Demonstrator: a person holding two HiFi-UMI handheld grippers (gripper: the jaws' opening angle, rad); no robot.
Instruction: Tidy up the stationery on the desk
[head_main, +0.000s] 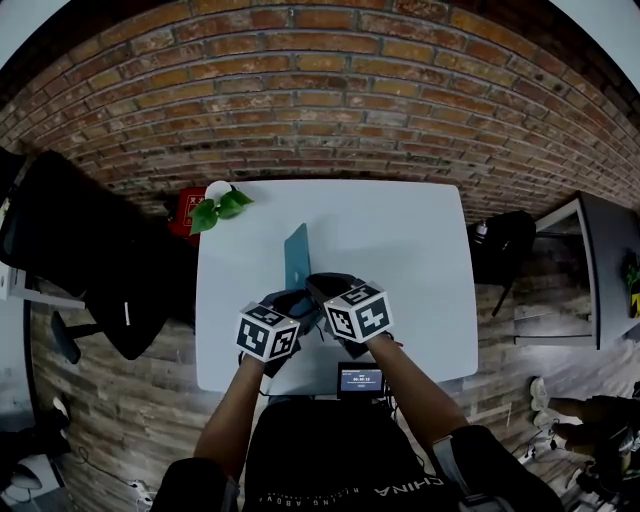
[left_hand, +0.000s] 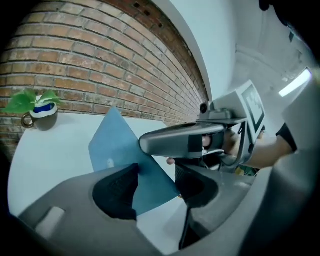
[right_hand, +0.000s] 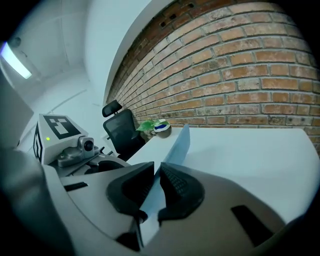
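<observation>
right gripper view: the right gripper (right_hand: 156, 184) is clamped on the near edge of a thin blue folder (right_hand: 178, 144), which is held at a slant over the white table (right_hand: 250, 155). the left gripper (left_hand: 156, 184) is spread wide, with the folder's corner between its pads. the person's black shirt (head_main: 320, 450) reads "china".

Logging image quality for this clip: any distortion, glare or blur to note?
Head view: strong fisheye, brick wall courses bow, corners vignetted black. Left gripper view: light strip blows out; blue sheet sharp-edged. Right gripper view: ceiling light glares, near jaws soft.
</observation>
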